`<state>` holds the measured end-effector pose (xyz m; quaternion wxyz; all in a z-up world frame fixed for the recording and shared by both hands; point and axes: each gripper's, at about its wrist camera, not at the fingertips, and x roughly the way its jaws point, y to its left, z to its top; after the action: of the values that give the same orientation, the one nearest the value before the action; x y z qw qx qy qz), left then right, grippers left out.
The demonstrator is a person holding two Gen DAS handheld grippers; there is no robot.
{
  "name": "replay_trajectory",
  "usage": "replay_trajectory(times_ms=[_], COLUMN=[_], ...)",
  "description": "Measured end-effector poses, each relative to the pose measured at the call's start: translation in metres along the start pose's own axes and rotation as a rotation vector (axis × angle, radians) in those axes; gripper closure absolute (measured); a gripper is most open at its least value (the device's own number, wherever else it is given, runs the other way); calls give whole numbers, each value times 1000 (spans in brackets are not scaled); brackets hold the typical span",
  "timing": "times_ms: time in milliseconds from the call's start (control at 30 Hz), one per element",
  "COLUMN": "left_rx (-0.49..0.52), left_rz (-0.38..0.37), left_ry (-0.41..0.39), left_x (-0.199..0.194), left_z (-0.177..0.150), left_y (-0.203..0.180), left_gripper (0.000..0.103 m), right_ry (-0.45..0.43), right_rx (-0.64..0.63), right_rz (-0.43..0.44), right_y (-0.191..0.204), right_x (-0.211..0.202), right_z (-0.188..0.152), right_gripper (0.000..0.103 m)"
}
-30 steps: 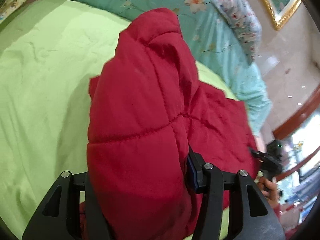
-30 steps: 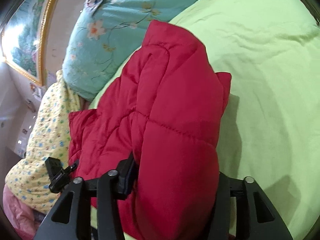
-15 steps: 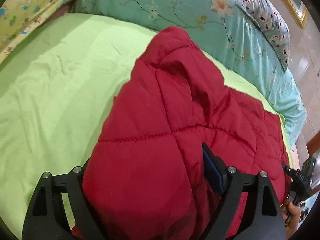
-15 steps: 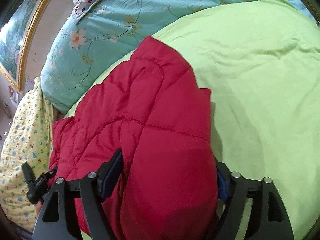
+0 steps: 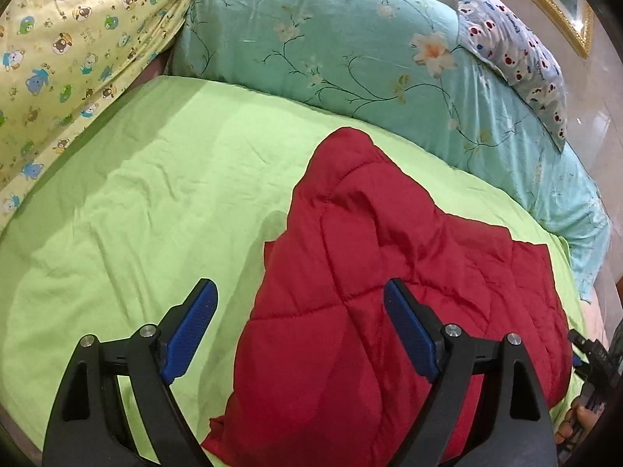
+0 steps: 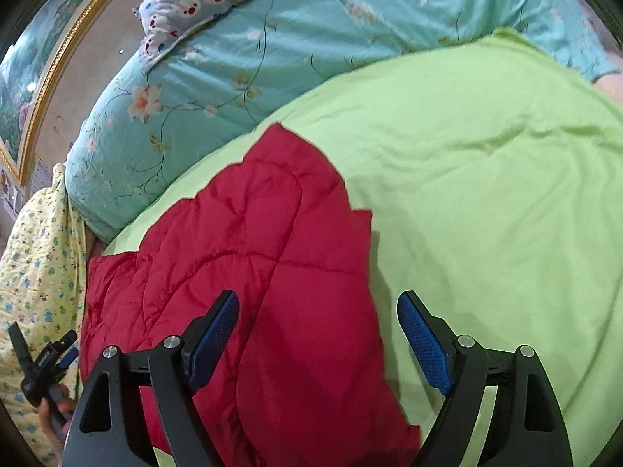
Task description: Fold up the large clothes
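A red quilted padded garment (image 5: 373,280) lies folded on the light green bed cover (image 5: 155,202); it also shows in the right wrist view (image 6: 249,257). My left gripper (image 5: 300,330) is open and empty, its blue pads (image 5: 190,327) apart just above the garment's near left edge. My right gripper (image 6: 323,342) is open and empty over the garment's near right edge, its pads (image 6: 424,338) spread wide. The other gripper shows small at the edge of each view (image 6: 43,362).
A turquoise floral duvet (image 5: 350,54) is bunched along the far side of the bed. A yellow cartoon-print quilt (image 5: 66,39) lies at the far left, and a white patterned pillow (image 5: 518,54) rests on the duvet. A gold-framed picture (image 6: 35,89) hangs behind.
Both grippers have lowered the lifted red garment onto the green cover and opened, letting it go. It now lies flat instead of hanging from the jaws.
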<state>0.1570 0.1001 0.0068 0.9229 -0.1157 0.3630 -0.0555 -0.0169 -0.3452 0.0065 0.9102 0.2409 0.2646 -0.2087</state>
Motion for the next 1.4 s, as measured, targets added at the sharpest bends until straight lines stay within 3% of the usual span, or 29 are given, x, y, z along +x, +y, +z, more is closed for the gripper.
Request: replay_trajectory(times_ms=[333, 633, 967, 1167, 1400], left_rx=[95, 190, 240, 274, 305], left_rz=[-96, -192, -211, -149, -108], left_ry=[-4, 56, 95, 143, 113], left_x=[-32, -41, -41, -13, 8], left_z=[-17, -40, -56, -67, -65], left_y=[-35, -70, -81, -83, -89], left_gripper=[15, 15, 15, 15, 13], right_ry=[-61, 20, 78, 113, 133], right_rx=[-103, -260, -365, -393, -417], right_rz=[0, 82, 96, 100, 102], right_y=[29, 78, 108, 117, 125], right_x=[-27, -21, -13, -5, 11], right_z=[-2, -19, -41, -49, -48], right_gripper=[18, 18, 18, 18, 18])
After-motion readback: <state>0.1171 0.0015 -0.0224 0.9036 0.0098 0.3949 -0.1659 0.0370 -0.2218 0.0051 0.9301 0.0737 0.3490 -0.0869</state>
